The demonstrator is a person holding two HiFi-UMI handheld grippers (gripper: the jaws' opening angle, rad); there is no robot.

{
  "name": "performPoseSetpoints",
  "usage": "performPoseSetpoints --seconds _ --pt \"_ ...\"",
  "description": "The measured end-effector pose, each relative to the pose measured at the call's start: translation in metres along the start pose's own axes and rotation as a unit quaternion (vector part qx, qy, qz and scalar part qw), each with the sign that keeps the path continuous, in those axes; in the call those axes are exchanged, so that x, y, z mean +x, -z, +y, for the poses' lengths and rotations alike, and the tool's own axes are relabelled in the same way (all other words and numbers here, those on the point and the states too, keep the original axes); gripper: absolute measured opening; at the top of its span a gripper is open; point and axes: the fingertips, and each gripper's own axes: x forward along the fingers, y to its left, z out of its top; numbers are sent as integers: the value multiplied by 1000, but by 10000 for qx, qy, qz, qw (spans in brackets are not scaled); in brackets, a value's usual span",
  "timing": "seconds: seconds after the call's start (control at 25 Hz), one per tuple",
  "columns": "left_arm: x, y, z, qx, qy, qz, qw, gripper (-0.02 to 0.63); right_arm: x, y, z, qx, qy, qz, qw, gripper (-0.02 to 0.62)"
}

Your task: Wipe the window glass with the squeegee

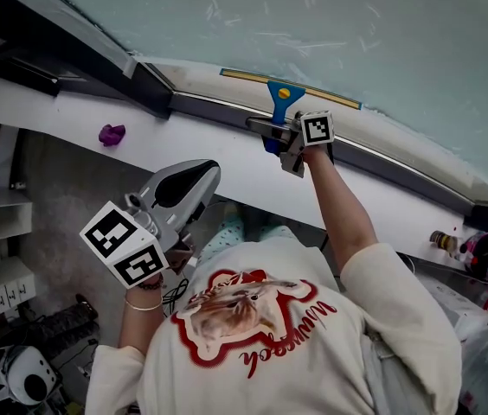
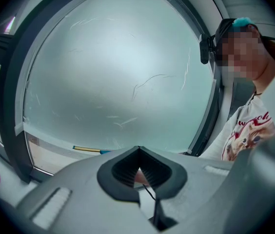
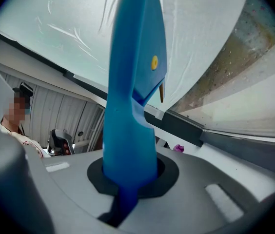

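Now, right claw point(image 1: 272, 129): clamped tight on the squeegee's point(image 1: 284, 102) blue handle.
Squeegee: yellow-edged blade lies against the window glass point(image 1: 330, 24), just above the lower frame point(image 1: 214, 105).
Left claw point(image 1: 199, 176): jaws closed together, holding nothing, low and well apart from the glass.
Writing: red script on the white shirt point(image 1: 313, 357), not legible.

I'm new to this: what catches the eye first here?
The bright blue squeegee, clamped in the right gripper, with its blade low on the big streaked window glass. Next, the left gripper, shut and empty, near the person's chest, and a small purple thing on the white sill.
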Motion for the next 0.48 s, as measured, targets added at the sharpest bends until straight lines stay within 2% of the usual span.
performPoseSetpoints --seconds 0.12,0.28,0.36,0.48 --pt "-3 3 1 -18 -203 -86 9998 1 -4 6 -3 3 63 130 9999 21" --pt "-13 7 3 -57 -564 -191 9982 1 -9 12 17 18 -260 78 9996 21" --pt "-22 5 5 -29 -775 -283 9966 1 -10 25 33 -9 -379 174 9991 18" --pt "-37 0 9 57 -1087 -529 9927 1 -10 61 60 -210 -417 578 9972 17"
